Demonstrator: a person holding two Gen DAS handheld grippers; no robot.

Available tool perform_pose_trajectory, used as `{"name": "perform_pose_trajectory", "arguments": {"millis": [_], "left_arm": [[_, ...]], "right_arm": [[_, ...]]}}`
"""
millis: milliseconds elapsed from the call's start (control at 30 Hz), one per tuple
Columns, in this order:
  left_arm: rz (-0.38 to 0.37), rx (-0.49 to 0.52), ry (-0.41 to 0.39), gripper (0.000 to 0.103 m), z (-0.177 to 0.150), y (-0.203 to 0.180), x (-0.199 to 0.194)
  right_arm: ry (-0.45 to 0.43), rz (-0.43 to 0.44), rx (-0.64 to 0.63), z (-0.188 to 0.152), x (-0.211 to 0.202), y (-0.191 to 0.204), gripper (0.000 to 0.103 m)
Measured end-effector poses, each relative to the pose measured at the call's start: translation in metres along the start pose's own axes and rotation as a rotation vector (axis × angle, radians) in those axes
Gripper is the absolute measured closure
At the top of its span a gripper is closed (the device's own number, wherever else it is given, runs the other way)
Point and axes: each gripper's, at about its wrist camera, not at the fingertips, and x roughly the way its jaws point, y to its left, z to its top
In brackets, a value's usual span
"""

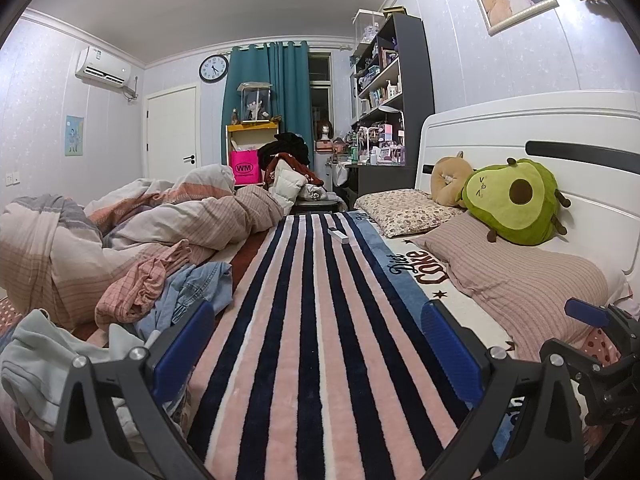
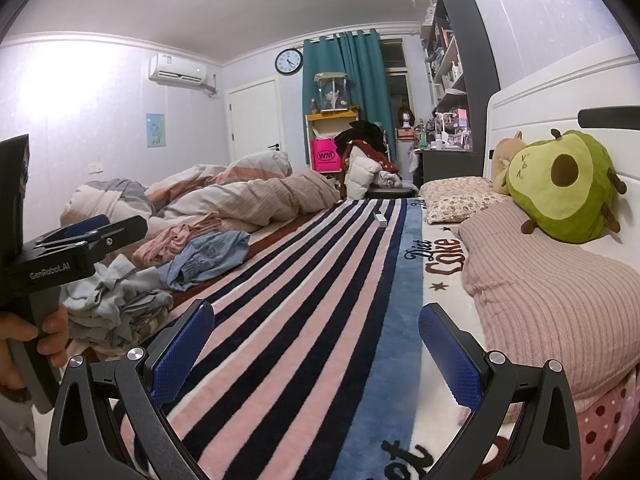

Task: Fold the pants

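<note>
Both tongs, left (image 1: 316,344) and right (image 2: 316,344), hung wide open and empty over the striped blanket (image 1: 304,320). Pants, probably the denim heap (image 2: 208,256), lay crumpled leftward beside the duvet (image 2: 240,196).

crumpled denim pants (image 2: 208,254), heaped on bed's left side
</note>
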Motion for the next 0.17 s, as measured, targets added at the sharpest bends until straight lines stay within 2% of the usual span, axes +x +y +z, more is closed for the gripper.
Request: {"name": "perform_pose_trajectory", "arguments": {"millis": [167], "left_arm": [[0.003, 0.005, -0.007, 0.001, 0.0004, -0.0046, -0.0017]], "right_arm": [[0.0, -0.001, 0.002, 0.0001, -0.0003, -0.0005, 0.001]]}}
